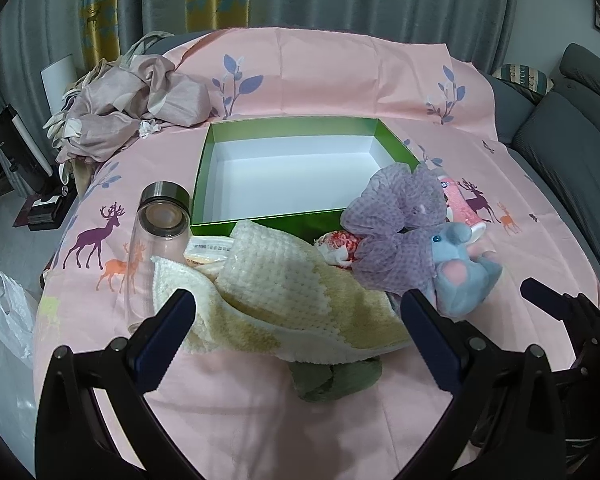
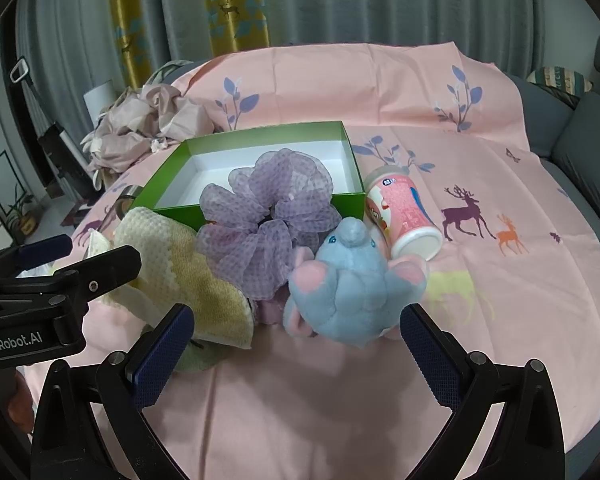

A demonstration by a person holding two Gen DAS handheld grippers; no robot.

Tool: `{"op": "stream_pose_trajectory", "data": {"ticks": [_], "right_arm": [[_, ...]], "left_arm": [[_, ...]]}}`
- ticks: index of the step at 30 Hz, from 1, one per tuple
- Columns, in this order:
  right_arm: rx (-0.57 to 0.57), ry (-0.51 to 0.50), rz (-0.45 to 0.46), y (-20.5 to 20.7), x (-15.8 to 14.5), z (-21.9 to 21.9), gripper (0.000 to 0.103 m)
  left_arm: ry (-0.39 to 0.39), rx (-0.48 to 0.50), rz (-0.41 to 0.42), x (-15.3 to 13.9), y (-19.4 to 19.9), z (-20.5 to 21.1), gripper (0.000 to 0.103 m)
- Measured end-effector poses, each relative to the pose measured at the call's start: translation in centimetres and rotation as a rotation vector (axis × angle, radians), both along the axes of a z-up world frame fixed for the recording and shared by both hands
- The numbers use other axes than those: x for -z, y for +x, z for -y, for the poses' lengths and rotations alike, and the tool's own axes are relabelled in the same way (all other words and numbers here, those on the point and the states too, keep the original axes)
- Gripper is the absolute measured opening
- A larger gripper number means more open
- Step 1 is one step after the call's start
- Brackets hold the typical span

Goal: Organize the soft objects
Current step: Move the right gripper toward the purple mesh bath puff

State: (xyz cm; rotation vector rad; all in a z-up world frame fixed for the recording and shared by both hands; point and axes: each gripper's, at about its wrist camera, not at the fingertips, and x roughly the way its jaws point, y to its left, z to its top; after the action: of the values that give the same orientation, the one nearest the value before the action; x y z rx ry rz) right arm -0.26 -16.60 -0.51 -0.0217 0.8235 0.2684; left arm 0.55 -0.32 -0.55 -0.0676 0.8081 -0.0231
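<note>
An empty green box [image 1: 260, 222] [image 2: 342, 200] with a white inside sits on the pink cloth. In front of it lie a cream and yellow towel [image 1: 288, 292] [image 2: 192, 276], a purple mesh scrunchie [image 1: 396, 224] [image 2: 268, 216], a blue and pink plush toy [image 1: 460, 272] [image 2: 352, 280] and a green fabric piece [image 1: 336, 380]. My left gripper [image 1: 298, 312] is open just in front of the towel. My right gripper [image 2: 296, 328] is open, its fingers either side of the plush toy's near end, holding nothing.
A clear bottle with a metal cap [image 1: 156, 236] lies left of the box; a pink canister [image 2: 404, 216] lies right of it. Crumpled pinkish cloth [image 1: 132, 108] is piled at the back left. A white plastic bag [image 1: 4, 320] hangs off the left edge; a grey sofa [image 1: 572, 140] stands right.
</note>
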Motion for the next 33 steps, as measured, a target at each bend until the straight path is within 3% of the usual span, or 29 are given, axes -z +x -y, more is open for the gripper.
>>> {"op": "stream_pose_trajectory", "data": {"ticks": [16, 33], "right_arm": [[0.013, 0.002, 0.033, 2.3, -0.2, 0.0, 0.103], [0.008, -0.002, 0.031, 3.0, 0.3, -0.2, 0.103]], "left_arm": [[0.009, 0.046, 0.029, -0.8, 2.1, 1.4, 0.102], [-0.015, 0.052, 0.003, -0.1, 2.7, 1.0, 0.102]]}}
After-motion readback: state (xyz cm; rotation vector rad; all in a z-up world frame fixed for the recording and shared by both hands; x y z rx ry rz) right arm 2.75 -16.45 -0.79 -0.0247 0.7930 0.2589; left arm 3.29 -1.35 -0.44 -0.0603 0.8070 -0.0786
